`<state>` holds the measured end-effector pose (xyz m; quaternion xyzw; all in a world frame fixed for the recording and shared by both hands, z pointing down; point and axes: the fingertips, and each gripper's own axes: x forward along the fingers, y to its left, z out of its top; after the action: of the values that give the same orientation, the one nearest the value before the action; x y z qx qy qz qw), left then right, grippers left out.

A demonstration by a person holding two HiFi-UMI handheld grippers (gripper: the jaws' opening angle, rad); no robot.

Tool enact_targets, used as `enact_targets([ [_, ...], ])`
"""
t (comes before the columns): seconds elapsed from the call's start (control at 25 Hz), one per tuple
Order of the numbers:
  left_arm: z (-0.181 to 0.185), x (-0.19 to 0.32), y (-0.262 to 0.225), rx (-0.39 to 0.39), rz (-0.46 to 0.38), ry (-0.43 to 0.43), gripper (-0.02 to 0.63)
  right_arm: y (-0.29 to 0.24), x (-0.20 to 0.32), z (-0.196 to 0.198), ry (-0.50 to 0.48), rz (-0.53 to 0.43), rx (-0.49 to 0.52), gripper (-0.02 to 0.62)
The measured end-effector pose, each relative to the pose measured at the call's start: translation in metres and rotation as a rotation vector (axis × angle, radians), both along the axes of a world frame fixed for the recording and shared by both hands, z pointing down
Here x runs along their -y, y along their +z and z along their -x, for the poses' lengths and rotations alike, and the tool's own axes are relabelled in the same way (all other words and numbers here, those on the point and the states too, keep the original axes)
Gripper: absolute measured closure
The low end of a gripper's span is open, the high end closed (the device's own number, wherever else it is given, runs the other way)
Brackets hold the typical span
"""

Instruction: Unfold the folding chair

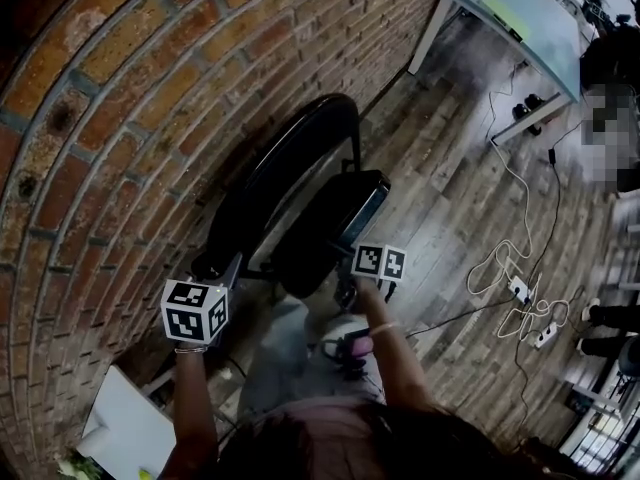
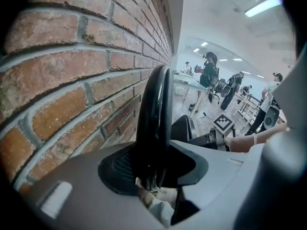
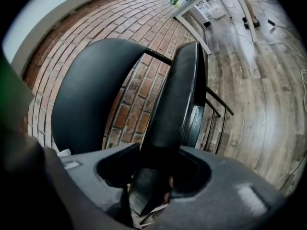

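Note:
A black folding chair stands against the brick wall, its backrest (image 1: 290,168) next to the bricks and its padded seat (image 1: 335,223) tilted up steeply beside it. My left gripper (image 1: 225,268) is shut on the near edge of the backrest (image 2: 153,114), which runs up from between the jaws of that gripper (image 2: 151,176). My right gripper (image 1: 350,283) grips the near edge of the seat (image 3: 175,99), which fills the gap of this gripper (image 3: 153,181). In the right gripper view the backrest (image 3: 91,90) lies to the left, with thin black frame tubes (image 3: 216,114) to the right.
The brick wall (image 1: 100,118) fills the left. A light table (image 1: 520,18) stands at the far right on the wood floor. White cables and a power strip (image 1: 520,288) lie to the right. A white board (image 1: 130,428) lies at lower left. People (image 2: 208,75) stand in the distance.

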<state>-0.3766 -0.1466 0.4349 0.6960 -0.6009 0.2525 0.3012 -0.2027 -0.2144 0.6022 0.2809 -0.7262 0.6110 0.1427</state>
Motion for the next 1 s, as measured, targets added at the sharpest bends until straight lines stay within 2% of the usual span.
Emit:
enact_targets([
  [1.0,-0.021,-0.005,0.017,0.020,-0.006,-0.088,0.428,0.040,-0.032,-0.081,-0.031,0.086,0.055,0.403],
])
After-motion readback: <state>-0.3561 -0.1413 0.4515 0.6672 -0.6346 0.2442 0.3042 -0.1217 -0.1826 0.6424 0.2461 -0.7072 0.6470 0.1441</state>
